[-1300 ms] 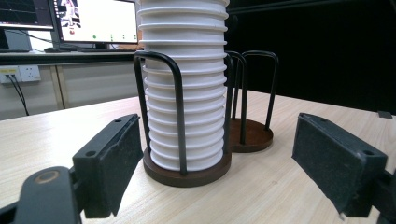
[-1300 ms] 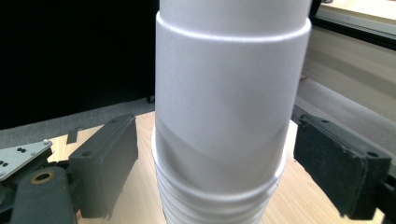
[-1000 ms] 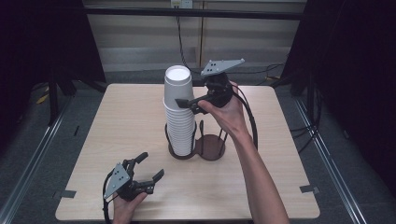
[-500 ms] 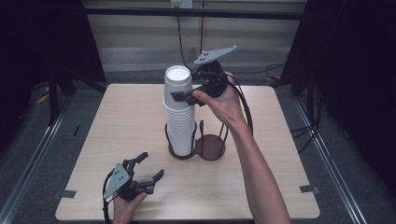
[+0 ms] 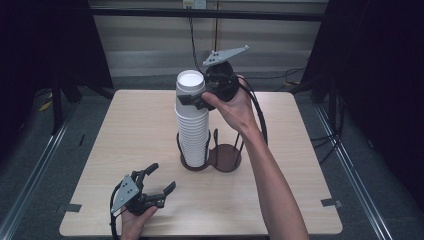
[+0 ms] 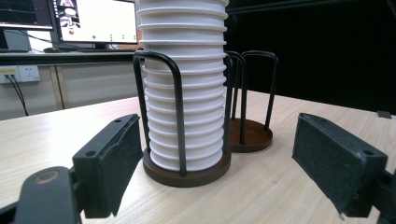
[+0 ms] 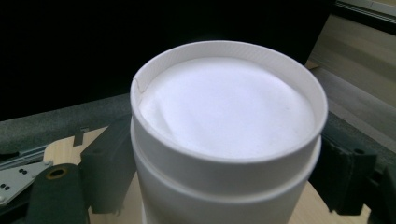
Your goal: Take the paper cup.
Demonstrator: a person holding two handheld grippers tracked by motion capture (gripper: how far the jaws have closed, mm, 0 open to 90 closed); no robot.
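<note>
Right tongs [image 5: 192, 98] clamped on the top cup [image 5: 190, 86] of the white stack [image 5: 193, 132].

Stack standing upside down in the left ring of a dark two-ring cup holder [image 5: 226, 160] at mid tabletop [image 5: 125, 125], caged by black wire uprights; right ring bare. Top cup pinched on both sides just under its upturned base, black pads touching the wall in the right gripper view, cup [image 7: 224, 140] between them, seated on the cup beneath. Left tongs [image 5: 157, 182] held low near the front left edge of the tabletop, well apart from the stack, spread wide with nothing between. Left gripper view: pads far apart, stack [image 6: 184, 84] and holder [image 6: 187, 172] straight ahead, near but untouched.
</note>
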